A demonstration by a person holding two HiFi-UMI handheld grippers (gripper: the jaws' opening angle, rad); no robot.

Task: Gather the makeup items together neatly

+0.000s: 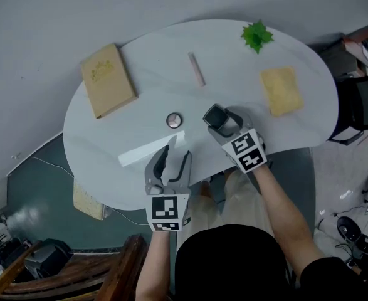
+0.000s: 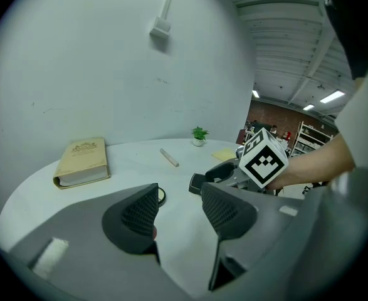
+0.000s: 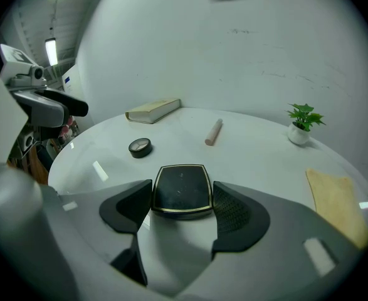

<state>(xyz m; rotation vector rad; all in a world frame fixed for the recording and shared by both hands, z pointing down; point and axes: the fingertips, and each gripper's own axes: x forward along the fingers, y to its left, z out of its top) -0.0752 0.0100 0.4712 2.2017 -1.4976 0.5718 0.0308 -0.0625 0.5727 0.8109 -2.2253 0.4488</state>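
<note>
Roughly, left to right: book sits at the far left of the table; the gold stamp on its cover is too small to read. Left gripper hovers at the near edge, jaws apart, nothing between them. Pot, small and round, lies just ahead of it, between the two grippers. Stick lies further out past the pot, long axis running away from the person, far end tipped slightly left. Right gripper is clamped on the compact, a dark rounded-square case with a gold rim. The jaws are on its left and right edges; can't tell if it's resting on the table or just above it. Key relation: pot is close to the left of the compact, stick is ahead and further off. My read: compact goes down beside the pot with a short leftward move. Left gripper is nearer the pot. A stick pick would want jaws across its short axis. Plant and cloth sit far right, well apart from the rest. No brand legible on compact, pot or stick; only the cubes' square markers.
</note>
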